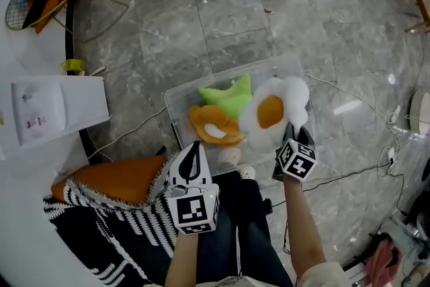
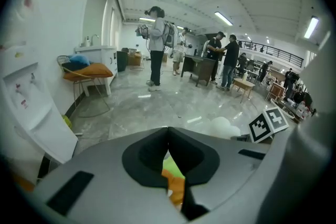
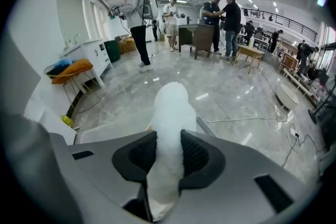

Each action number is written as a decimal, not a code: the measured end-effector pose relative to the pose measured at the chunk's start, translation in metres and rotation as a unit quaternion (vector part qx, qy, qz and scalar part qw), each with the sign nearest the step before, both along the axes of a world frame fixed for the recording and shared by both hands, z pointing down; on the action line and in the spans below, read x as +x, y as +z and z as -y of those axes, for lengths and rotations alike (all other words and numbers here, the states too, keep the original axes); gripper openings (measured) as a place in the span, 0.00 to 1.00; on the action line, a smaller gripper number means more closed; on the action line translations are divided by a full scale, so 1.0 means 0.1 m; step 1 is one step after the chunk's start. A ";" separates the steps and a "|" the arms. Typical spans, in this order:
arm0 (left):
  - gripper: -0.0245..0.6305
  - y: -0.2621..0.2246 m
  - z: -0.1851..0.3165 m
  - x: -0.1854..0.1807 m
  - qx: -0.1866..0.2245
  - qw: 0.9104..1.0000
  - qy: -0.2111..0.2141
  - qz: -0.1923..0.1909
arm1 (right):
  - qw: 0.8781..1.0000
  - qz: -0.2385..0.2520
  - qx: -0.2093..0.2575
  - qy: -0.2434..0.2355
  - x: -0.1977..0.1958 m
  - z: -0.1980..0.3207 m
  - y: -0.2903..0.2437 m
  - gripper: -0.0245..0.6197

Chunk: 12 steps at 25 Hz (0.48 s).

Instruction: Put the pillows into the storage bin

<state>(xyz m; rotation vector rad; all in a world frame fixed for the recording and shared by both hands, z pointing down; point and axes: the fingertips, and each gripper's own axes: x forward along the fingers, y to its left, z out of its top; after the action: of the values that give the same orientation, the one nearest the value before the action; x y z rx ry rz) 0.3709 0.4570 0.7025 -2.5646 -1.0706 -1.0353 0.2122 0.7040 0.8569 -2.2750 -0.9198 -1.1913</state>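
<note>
Well, a green pillow and an orange pillow crowd the bin. The right gripper pinches the egg pillow by its rim, and the pillow runs straight out along the jaws over the bin. The left gripper is closed and empty.

The right claw holds the egg pillow (white, orange centre) over the clear bin, beside the green pillow.

Left hand-held gripper: low, left of centre in head view, angled forward and down. Jaws closed tip to tip, nothing gripped. Left marker cube faces camera, just above bare left forearm.

Right hand-held gripper: at right, further forward, pitched steeply down. Jaws clamped on white edge of egg-shaped pillow, pads pressing both sides. Right marker cube tilted. Right forearm bare, stretched forward.
</note>
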 end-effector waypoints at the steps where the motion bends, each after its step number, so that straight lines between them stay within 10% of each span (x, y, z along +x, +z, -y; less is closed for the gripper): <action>1: 0.06 0.13 -0.03 -0.02 0.001 1.000 0.003 0.005 | 1.000 0.011 -0.005 -0.001 -0.01 -0.04 0.16 0.23; 12: 0.06 1.19 -0.21 -0.41 0.022 0.997 0.029 0.061 | 0.987 0.150 -0.056 0.024 -0.64 -0.48 1.57 0.36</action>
<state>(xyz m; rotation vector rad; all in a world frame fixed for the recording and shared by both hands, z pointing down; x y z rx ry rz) 0.3298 0.4780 0.8211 -2.4478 -1.1311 -1.1995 0.1483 0.7519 1.0141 -2.1792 -1.1696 -1.5232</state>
